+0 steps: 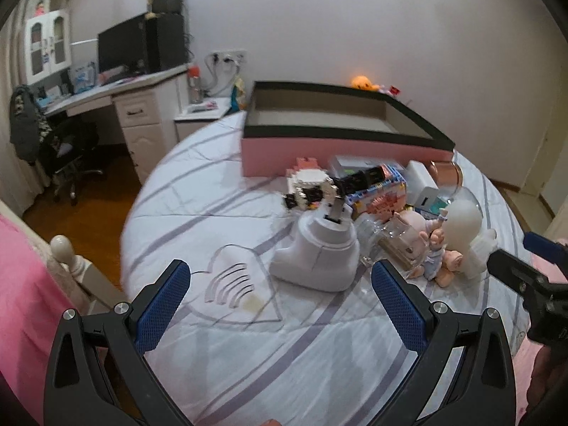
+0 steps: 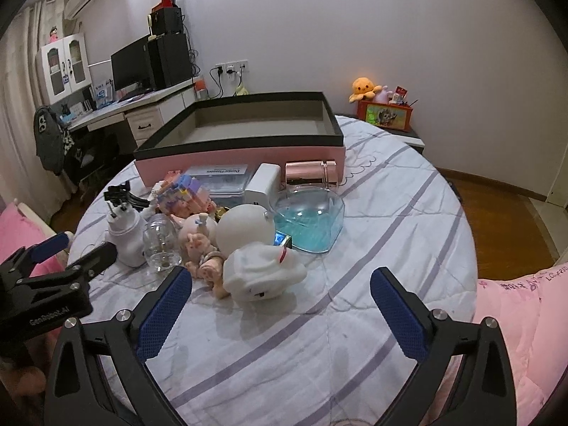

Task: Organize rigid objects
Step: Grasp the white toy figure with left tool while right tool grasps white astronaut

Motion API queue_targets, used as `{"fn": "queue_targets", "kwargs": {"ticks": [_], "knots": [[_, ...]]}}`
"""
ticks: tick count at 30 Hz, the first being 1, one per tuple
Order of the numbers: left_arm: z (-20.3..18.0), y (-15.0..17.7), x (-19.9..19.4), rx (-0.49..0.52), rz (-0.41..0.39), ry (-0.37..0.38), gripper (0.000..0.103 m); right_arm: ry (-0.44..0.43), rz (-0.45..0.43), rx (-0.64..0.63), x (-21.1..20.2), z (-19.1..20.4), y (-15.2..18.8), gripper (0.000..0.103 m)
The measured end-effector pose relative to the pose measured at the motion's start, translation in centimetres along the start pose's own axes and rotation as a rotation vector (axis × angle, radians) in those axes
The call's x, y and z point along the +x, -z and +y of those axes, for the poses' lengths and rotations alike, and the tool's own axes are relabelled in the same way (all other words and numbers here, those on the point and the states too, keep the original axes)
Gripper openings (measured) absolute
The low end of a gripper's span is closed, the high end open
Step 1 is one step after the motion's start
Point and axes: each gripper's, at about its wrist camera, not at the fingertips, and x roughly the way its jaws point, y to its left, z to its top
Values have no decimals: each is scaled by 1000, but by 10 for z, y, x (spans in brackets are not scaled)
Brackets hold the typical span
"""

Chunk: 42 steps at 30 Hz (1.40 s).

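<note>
A pile of rigid objects lies on the bed in front of a pink box with a black rim (image 1: 340,149) (image 2: 245,156), which is open and empty. The pile holds a white boot-shaped holder (image 1: 316,252) (image 2: 124,238), a clear glass jar (image 2: 159,245), a pink doll (image 2: 198,245), a white figurine (image 2: 259,266) (image 1: 461,234), a blue heart-shaped dish (image 2: 309,216), a rose-gold tin (image 2: 309,172) and a brick model (image 1: 376,191). My left gripper (image 1: 280,298) is open and empty, short of the boot-shaped holder. My right gripper (image 2: 280,316) is open and empty, just before the white figurine.
The bed has a white sheet with purple stripes (image 2: 372,248) and a pink quilt (image 2: 514,319) at the right. A desk with a monitor (image 2: 131,60) stands at the far left. A nightstand with an orange plush (image 2: 365,88) stands behind the bed.
</note>
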Motion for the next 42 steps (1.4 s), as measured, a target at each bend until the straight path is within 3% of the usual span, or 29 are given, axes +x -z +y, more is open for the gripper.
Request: {"fn": "queue_targets", "kwargs": {"ticks": [2, 5, 8, 10, 11, 12, 13, 15, 20, 26, 28, 30, 32, 34, 35, 42], "knots": [[-3, -2, 9, 14, 18, 1, 103, -11, 14, -9, 9, -1, -3, 91], [-5, -6, 22, 29, 39, 15, 103, -31, 47, -15, 23, 1, -5, 74], [-2, -9, 33, 29, 44, -5, 103, -56, 49, -11, 29, 0, -10, 69], [5, -11, 39, -5, 62, 29, 101, -79, 58, -15, 35, 1, -12, 64], [9, -12, 42, -30, 73, 66, 94, -83, 73, -24, 38, 2, -12, 58], [11, -11, 44, -47, 82, 102, 85, -78, 81, -31, 40, 3, -11, 58], [11, -10, 44, -46, 84, 111, 81, -84, 80, -32, 41, 3, -10, 58], [7, -7, 40, -10, 76, 107, 63, -111, 83, -10, 40, -1, -6, 58], [13, -7, 33, -36, 74, 166, 63, -152, 70, 26, 33, -9, -3, 58], [15, -5, 19, -30, 61, 192, 63, -157, 59, 50, 23, -16, 0, 58], [12, -6, 24, -2, 76, 169, 64, -156, 65, 55, 25, -17, 1, 58], [9, -9, 32, 7, 88, 130, 79, -157, 72, 59, 27, -17, 2, 58], [9, -13, 36, -6, 73, 133, 82, -153, 77, 60, 29, -14, 2, 58], [8, -16, 39, -6, 67, 146, 75, -153, 84, 59, 33, -14, 2, 58], [8, -17, 41, -5, 68, 164, 61, -153, 88, 60, 34, -13, 2, 58], [10, -13, 29, -26, 64, 219, 58, -176, 75, 64, 27, -13, 0, 58]]}}
